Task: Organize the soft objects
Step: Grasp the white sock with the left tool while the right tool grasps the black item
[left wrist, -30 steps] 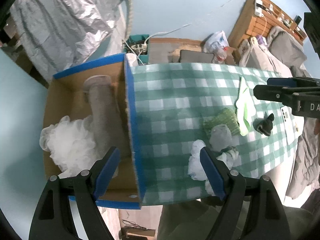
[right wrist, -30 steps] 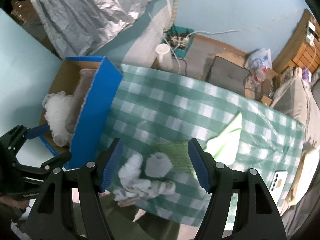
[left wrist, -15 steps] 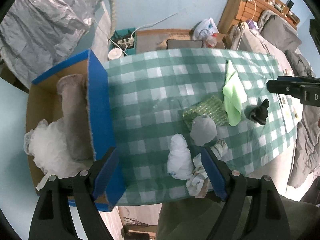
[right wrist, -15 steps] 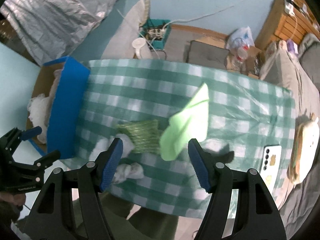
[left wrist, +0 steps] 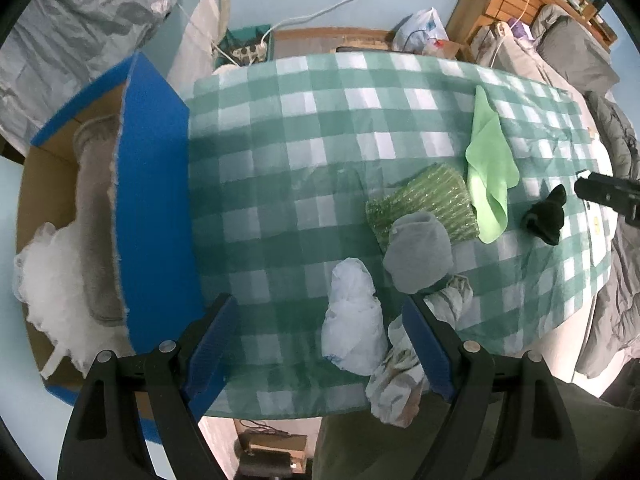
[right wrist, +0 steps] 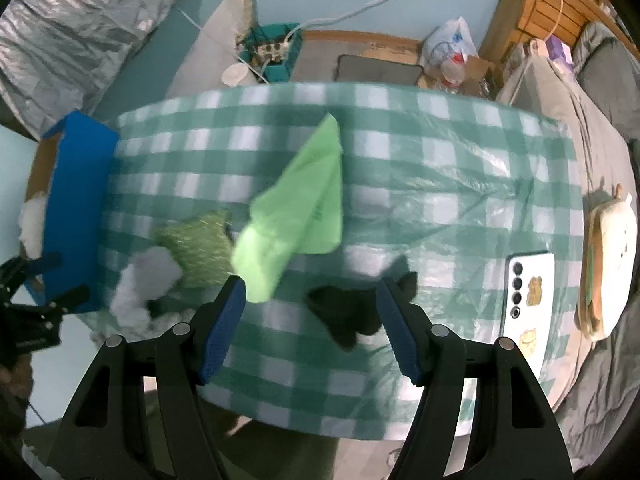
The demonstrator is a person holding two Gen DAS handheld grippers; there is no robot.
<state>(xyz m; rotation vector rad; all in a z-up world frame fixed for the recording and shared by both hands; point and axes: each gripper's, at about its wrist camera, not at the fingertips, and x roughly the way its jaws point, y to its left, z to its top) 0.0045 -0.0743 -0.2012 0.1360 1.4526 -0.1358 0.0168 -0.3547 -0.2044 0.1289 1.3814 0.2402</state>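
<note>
Right wrist view is blurred by motion; the grey and white items at lower left are hard to make out. The black soft toy (right wrist: 346, 314) is seen low at centre on the checked tabletop (right wrist: 440, 168), between the widely parted jaws of the right gripper (right wrist: 310, 326), untouched. The green cloth (right wrist: 300, 208) is seen just above the left finger.

In the left wrist view, the left gripper (left wrist: 320, 348) is held open and empty at the bottom; the white bag (left wrist: 354, 320) lies between its fingers. The blue box (left wrist: 154, 208), at left, is partly cut off.
</note>
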